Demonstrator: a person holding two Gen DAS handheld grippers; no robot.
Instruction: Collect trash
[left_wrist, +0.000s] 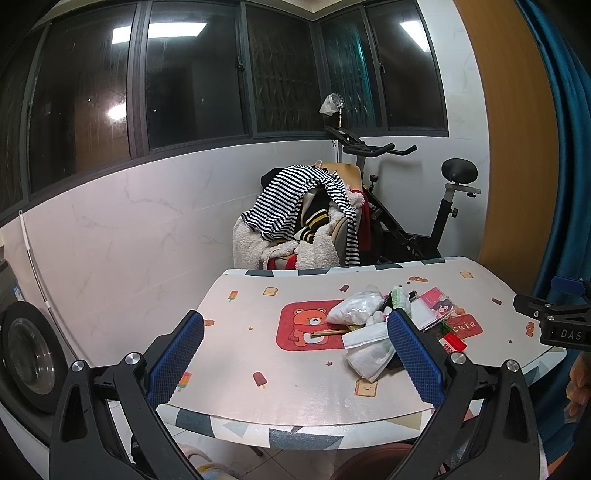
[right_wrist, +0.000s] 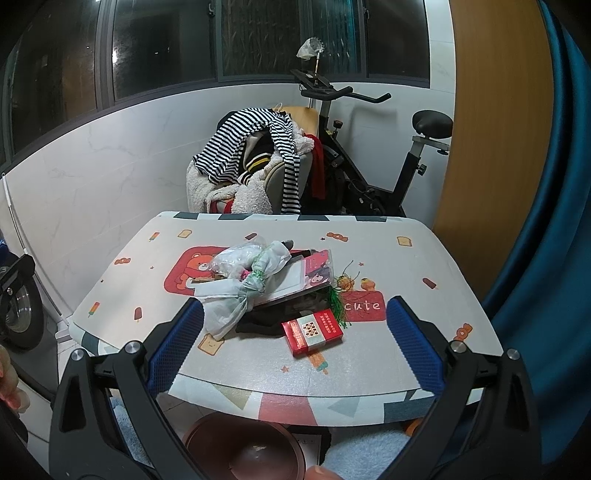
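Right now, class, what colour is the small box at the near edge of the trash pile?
Red, with a white band; the box shows best in the right wrist view.

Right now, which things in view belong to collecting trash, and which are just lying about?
Job:
red box
knotted plastic bag
clear bag
brown bin
left gripper and right gripper, both open

Lying about:
clothes pile
exercise bike
washing machine
table

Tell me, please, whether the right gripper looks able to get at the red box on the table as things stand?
Probably yes: the right gripper is open, and the red box lies at the near edge of the pile, with nothing between it and the fingers.
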